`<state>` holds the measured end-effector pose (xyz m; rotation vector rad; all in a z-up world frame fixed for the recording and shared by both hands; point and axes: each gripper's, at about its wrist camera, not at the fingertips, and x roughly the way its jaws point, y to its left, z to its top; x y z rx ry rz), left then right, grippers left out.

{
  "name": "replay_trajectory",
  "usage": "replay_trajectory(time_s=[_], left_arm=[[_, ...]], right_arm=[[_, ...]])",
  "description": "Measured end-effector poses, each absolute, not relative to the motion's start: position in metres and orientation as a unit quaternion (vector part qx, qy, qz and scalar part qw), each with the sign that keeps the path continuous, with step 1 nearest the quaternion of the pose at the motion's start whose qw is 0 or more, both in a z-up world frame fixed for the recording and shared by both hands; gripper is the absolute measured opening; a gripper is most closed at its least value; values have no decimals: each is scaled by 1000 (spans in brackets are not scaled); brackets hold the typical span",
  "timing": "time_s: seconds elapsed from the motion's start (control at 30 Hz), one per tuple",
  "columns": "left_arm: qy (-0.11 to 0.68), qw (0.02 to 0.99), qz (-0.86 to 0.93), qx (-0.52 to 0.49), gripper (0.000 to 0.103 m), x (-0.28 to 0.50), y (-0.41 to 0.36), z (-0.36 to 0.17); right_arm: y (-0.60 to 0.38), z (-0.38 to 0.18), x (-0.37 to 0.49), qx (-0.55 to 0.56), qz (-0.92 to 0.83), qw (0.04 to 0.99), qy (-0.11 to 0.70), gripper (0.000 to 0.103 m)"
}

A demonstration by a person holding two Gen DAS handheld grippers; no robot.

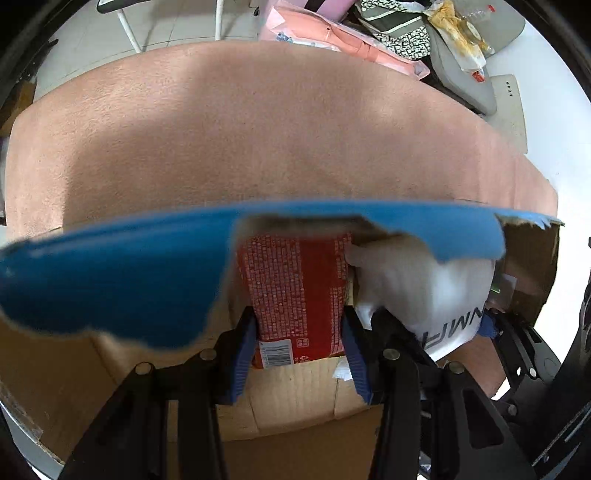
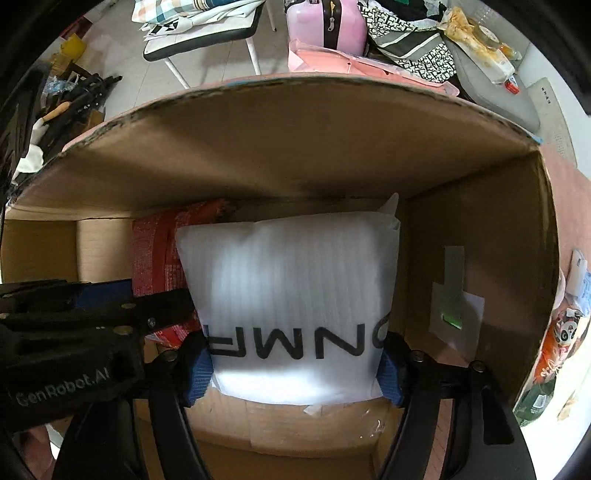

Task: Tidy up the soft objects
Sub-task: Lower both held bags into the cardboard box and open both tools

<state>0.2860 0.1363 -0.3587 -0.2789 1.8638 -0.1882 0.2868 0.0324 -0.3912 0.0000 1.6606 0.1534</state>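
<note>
My left gripper (image 1: 299,339) is shut on a red soft packet (image 1: 295,291) with white print, held upright inside a cardboard box (image 1: 295,402). My right gripper (image 2: 295,363) is shut on a white foam pouch (image 2: 288,295) with black letters, standing in the same box (image 2: 480,229) right of the red packet (image 2: 155,251). The pouch also shows in the left wrist view (image 1: 424,288). The left gripper's body (image 2: 66,332) crosses the lower left of the right wrist view.
The box's far flap, blue outside (image 1: 129,266), leans over the packets. A pink towel (image 1: 258,129) covers the surface beyond. Bags, a pink case (image 2: 325,22) and a chair (image 2: 207,40) crowd the back. Colourful packets (image 2: 561,339) lie right of the box.
</note>
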Motion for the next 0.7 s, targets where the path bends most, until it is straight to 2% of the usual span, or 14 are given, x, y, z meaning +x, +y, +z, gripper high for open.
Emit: replay_trajectory(time_s=[0.2,0.3,0.33,0.37,0.4,0.47,0.57,0.7], left_arm=[[795,595,-44,-110,44,281,144,-335],[781,617,-30,-93,55,273,148,-309],[773,628,-27,-85,61,268,149,-299],[766,638,-21,-74,69,260,153,-287],[758,649,-16,-63,73,252,154,-278],[742,669,-8,-47,91,233,158,-257],[723,690,2,-33,98,202,170,-244],[701,712,23,-26,98,171,170,-238]], right_arm=[[33,-376,285,1,81,669,739,85],[33,-353,276,-4,84,673,734,98],[32,-345,272,-7,85,676,732,98],[31,-336,268,-9,86,679,729,98],[29,-326,262,-13,86,683,725,98],[23,-307,247,-18,84,694,715,103],[19,-283,220,-29,87,707,701,103],[13,-261,181,-20,97,724,683,103]])
